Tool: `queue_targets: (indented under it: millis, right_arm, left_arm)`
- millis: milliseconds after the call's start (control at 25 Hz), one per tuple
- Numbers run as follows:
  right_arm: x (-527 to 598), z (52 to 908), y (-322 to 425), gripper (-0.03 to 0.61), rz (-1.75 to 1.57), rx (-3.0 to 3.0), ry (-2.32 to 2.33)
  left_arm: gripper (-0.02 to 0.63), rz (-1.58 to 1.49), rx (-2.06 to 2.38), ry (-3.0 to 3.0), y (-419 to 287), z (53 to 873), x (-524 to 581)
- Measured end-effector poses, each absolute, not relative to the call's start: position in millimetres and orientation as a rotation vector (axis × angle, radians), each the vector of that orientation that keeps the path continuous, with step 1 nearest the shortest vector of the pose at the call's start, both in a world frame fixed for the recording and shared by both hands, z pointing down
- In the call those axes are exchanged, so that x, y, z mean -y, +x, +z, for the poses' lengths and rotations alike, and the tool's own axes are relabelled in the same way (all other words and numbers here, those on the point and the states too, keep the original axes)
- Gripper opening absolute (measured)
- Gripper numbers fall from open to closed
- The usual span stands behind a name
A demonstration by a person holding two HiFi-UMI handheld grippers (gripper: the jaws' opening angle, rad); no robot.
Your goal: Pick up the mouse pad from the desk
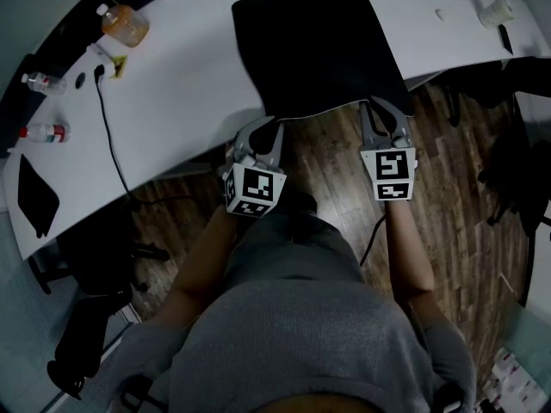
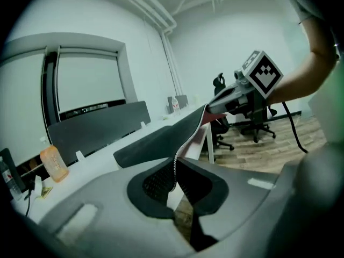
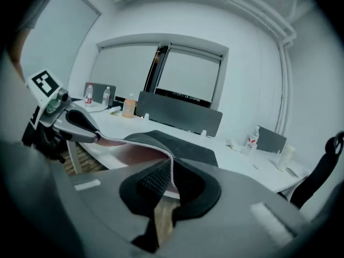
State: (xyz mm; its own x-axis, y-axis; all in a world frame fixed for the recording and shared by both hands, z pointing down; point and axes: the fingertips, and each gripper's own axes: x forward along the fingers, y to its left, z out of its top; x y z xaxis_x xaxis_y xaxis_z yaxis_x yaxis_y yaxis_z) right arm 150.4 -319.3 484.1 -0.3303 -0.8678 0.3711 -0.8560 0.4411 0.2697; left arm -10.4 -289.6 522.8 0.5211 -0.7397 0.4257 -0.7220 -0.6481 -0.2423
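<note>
The black rectangular fabric mouse pad (image 1: 318,50) with a stitched rim lies at the near edge of the long white desk (image 1: 181,93). Its long axis points away from the person across the desk. Its near short edge is raised off the desk over the wooden floor (image 1: 331,170), while the far end rests on the top. The left gripper (image 1: 274,124) is clenched on the pad's near left corner and the right gripper (image 1: 375,107) on its near right corner, the stitched rim pinched between the pads of each (the lifted underside looks reddish). Nothing stands against the pad. Toward the desk's far left corner stands a clear plastic bottle of orange drink (image 1: 126,24), and a black cable (image 1: 108,136) runs from there to the near edge. Two clear bottles with red labels (image 1: 43,83) lie by the left end; how full they are I cannot tell. Beside them is a flat black slab (image 1: 36,194), perhaps a tablet. A white cup (image 1: 498,9) stands near the far right corner.
</note>
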Motion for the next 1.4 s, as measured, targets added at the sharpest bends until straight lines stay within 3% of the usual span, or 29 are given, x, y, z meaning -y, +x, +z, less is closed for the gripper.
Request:
queue_targets:
  millis: [360, 960, 1160, 1400]
  right_arm:
    - [297.5, 406.0, 162.9, 0.017, 0.026, 2.377, 1.696]
    - [222.8, 329.3, 227.0, 0.018, 0.140, 2.421, 2.112]
    - [184.9, 306.4, 247.5, 0.017, 0.135, 2.392, 2.265]
    - [149.6, 291.6, 267.6, 0.017, 0.156, 2.375, 2.396]
  left_arm:
    - [0.021, -0.269, -1.301, -2.833, 0.1, 414.1, 290.6]
    - [0.021, 0.013, -1.043, -2.939, 50.4, 338.6, 271.9]
    - [0.020, 0.296, -0.836, -3.104, 76.0, 308.4, 258.2]
    - [0.020, 0.424, -0.610, -3.166, 103.3, 285.3, 239.2]
